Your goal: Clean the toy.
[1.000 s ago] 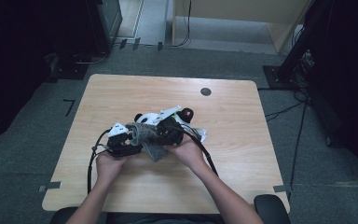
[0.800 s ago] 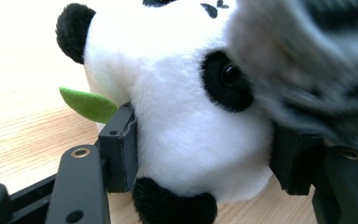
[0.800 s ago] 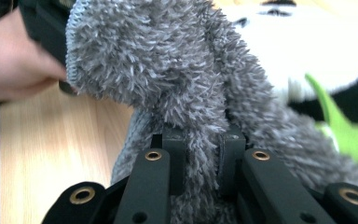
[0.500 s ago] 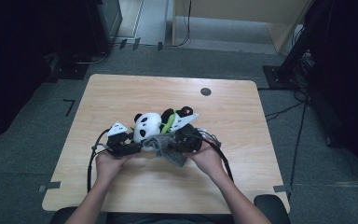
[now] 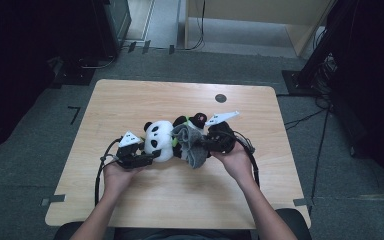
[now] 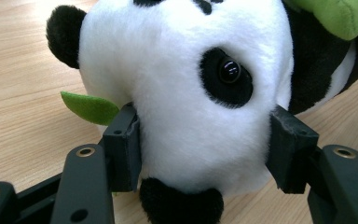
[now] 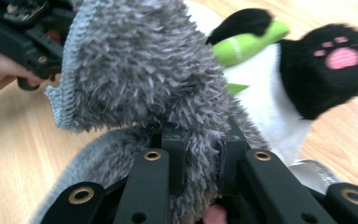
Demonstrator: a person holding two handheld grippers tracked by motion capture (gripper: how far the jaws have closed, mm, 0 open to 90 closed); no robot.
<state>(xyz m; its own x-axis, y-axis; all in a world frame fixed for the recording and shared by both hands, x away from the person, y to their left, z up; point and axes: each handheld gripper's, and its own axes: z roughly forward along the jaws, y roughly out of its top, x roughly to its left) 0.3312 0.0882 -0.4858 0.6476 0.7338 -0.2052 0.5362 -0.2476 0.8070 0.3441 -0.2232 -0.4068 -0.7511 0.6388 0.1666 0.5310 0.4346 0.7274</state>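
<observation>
My right hand-held gripper (image 5: 207,146) has swung out to the right since a second ago, dragging the grey fuzzy sock (image 5: 190,145) it pinches tight off the panda plush (image 5: 161,140), whose white head is now uncovered. My left hand-held gripper (image 5: 147,159) has just been closing and squeezes that head between its jaws. The panda lies mid-worktop (image 5: 130,100), with open wood all round and every edge well off.

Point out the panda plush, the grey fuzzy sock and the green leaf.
panda plush (image 6: 186,93): left gripper view, white face.
grey fuzzy sock (image 7: 140,70): right gripper view, fuzzy upper part.
green leaf (image 6: 89,107): left gripper view, middle of the leaf.
</observation>
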